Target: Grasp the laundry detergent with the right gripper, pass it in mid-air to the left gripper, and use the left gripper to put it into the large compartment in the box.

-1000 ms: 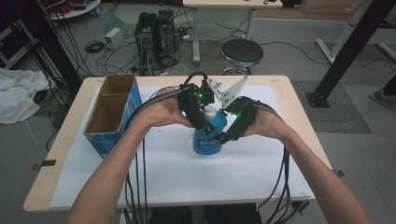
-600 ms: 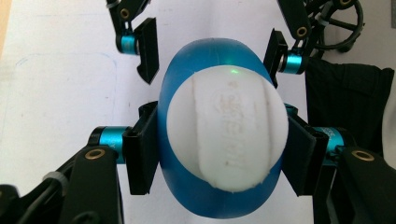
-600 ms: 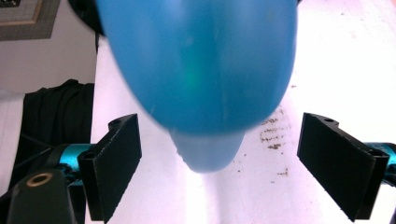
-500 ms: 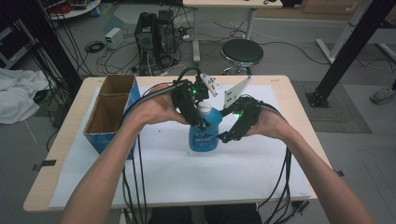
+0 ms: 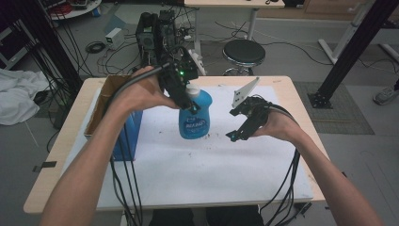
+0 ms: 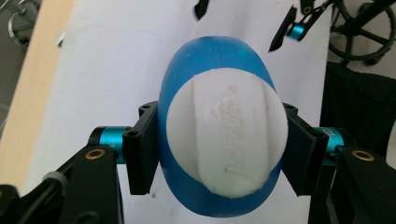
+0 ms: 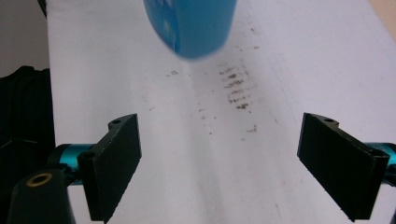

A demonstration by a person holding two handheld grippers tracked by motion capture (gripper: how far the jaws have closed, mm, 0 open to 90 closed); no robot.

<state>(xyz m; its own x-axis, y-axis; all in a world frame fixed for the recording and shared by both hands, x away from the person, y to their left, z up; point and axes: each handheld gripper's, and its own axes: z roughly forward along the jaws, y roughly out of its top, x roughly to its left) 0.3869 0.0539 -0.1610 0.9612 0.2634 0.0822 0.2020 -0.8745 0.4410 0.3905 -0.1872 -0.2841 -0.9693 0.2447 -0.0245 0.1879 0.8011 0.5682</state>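
A blue bottle (image 5: 194, 118) with a white cap (image 6: 226, 135) stands upright over the white sheet (image 5: 197, 169) at mid table. My left gripper (image 5: 188, 98) comes down from above and is shut on the bottle at its neck, one jaw on each side of the cap. In the right gripper view the bottle's base (image 7: 191, 25) looks slightly off the sheet. My right gripper (image 5: 234, 125) hovers to the bottle's right, apart from it, open with nothing between its jaws (image 7: 240, 168).
An open cardboard box with a blue side (image 5: 117, 127) stands at the table's left edge. Dark specks (image 7: 236, 86) mark the sheet near the bottle. A black stool (image 5: 243, 52) and cables lie beyond the far edge.
My right gripper let go of the bottle, opened and drew off to the right. My left gripper carried the bottle a little left and back.
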